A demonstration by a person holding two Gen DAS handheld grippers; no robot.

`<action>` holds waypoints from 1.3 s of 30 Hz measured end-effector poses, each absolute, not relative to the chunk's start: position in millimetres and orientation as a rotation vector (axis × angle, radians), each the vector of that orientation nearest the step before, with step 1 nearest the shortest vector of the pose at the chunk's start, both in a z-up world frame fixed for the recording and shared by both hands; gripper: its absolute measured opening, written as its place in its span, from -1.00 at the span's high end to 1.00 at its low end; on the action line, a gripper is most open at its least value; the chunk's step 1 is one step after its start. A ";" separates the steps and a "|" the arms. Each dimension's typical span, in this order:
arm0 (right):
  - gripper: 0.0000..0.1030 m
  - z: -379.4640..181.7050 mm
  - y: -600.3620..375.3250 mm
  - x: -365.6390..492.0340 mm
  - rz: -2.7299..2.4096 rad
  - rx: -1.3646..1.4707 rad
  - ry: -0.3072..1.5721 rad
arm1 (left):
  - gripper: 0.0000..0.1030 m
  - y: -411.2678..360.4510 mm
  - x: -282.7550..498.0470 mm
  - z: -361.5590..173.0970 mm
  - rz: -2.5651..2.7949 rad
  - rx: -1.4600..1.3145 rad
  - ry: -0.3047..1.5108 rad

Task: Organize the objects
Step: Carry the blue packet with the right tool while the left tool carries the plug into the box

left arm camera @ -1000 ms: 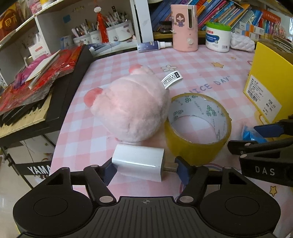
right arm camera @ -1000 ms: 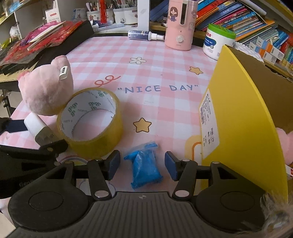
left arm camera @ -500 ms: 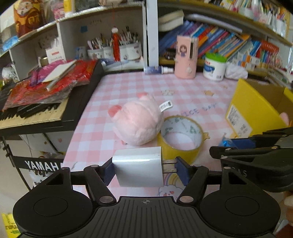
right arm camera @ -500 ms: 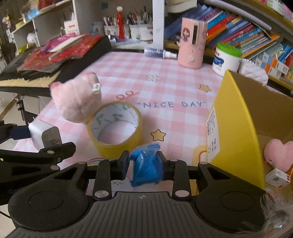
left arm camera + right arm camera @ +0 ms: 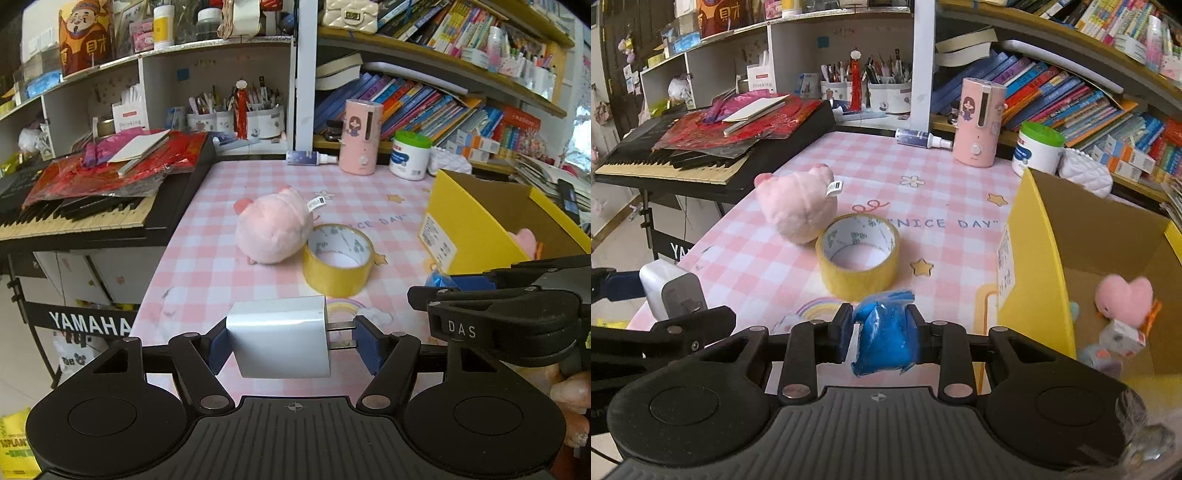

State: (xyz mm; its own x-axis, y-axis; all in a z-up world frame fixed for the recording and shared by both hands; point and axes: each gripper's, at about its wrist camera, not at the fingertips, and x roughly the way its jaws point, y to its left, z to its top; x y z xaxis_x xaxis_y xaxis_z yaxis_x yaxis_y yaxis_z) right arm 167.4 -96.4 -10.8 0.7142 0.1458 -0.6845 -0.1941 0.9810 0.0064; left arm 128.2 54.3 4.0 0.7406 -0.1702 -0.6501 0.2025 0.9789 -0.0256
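So both tools were loaded at this point. The left tool (image 5: 291, 341) had the white charger (image 5: 279, 338) pinched between its pads, except one pad was bearing on the metal prongs rather than the body, low in the middle of the left view. That looked like the sketchy bit to me: prongs are thin and slick, so any twist could have let the block pivot or slip out and drop off the near edge of the surface (image 5: 229, 192), since it was hanging right about there.

The right tool (image 5: 881, 334) was closed narrow on the blue bag (image 5: 884, 338), bottom center of the right view. Soft squishy thing in crinkly plastic, so it probably could have sagged or slid if the squeeze eased up.

The yellow box (image 5: 1030, 258) sat at the right of the frame with a pink heart plush (image 5: 1123, 301) and some small bits already inside, so I guessed both items were headed there. The tall near wall was the catch: come in too low and the bag or the tool would have clipped it. Also the two tools were close together, so crossing over could have bumped them.

The pink pig plush (image 5: 273, 232) and the tape roll (image 5: 338, 258) were touching each other mid-frame, not yet dealt with.
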 end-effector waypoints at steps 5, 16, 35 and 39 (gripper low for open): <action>0.48 -7.1 -92.6 133.6 0.176 -0.057 0.738 | -0.32 62.5 96.3 6.6 -0.221 0.050 0.689; 0.49 -3.2 -78.9 50.8 0.138 -0.050 0.725 | -0.32 75.4 27.8 6.7 -0.261 0.051 0.692; 0.49 -3.0 -133.5 -37.2 -0.119 0.041 0.732 | -0.32 14.7 -4.6 6.3 -0.539 0.128 0.676; 0.49 -3.9 -152.9 -49.0 -0.185 0.067 0.739 | -0.32 -5.0 -7.6 6.1 -0.598 0.148 0.675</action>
State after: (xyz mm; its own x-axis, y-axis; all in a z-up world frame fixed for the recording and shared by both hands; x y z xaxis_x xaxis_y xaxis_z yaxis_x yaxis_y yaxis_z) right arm -49.0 -152.9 -3.9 0.7235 -0.1436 -0.6753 0.1908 0.9816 -0.0043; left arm -7.6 -5.0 6.1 0.6207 -0.4718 -0.6262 0.5649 0.8230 -0.0601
